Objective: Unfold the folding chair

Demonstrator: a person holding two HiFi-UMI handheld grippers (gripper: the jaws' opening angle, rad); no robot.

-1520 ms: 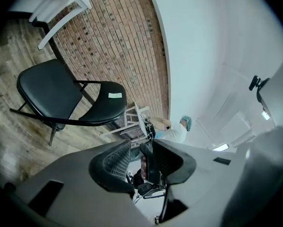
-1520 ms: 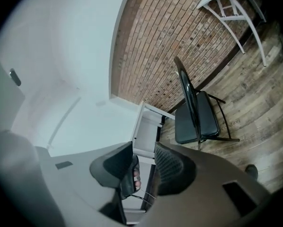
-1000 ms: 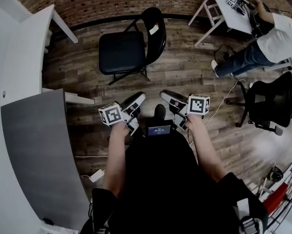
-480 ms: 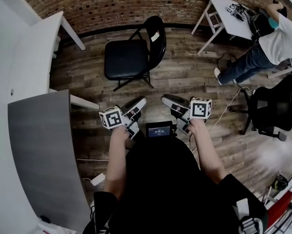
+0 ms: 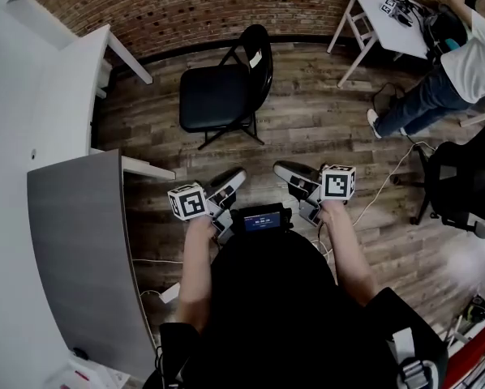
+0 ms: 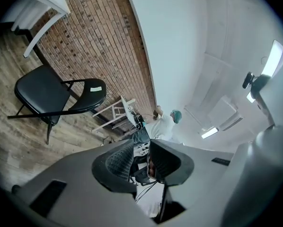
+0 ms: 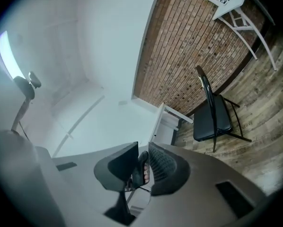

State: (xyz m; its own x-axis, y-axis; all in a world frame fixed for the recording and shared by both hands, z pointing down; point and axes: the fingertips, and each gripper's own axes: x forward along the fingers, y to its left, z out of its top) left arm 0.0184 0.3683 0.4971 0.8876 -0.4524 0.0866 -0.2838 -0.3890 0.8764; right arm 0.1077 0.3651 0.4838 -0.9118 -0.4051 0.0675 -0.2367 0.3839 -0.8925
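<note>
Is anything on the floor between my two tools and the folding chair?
Nothing visible: only bare wood floor lies between the folding chair and the left tool and right tool, whose jaws have just been closing on nothing. The grey table stands aside, left.

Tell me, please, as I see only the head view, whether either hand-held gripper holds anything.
Observer: No. The left hand-held gripper has its jaws slightly apart, with nothing between them.
Operator: And the right one?
Observer: The right hand-held gripper has just been closing its jaws. A narrow gap remains, with nothing between them.
Operator: Is the chair fully open?
Observer: Side-on, the folding chair stands open on its legs, seat level.
</note>
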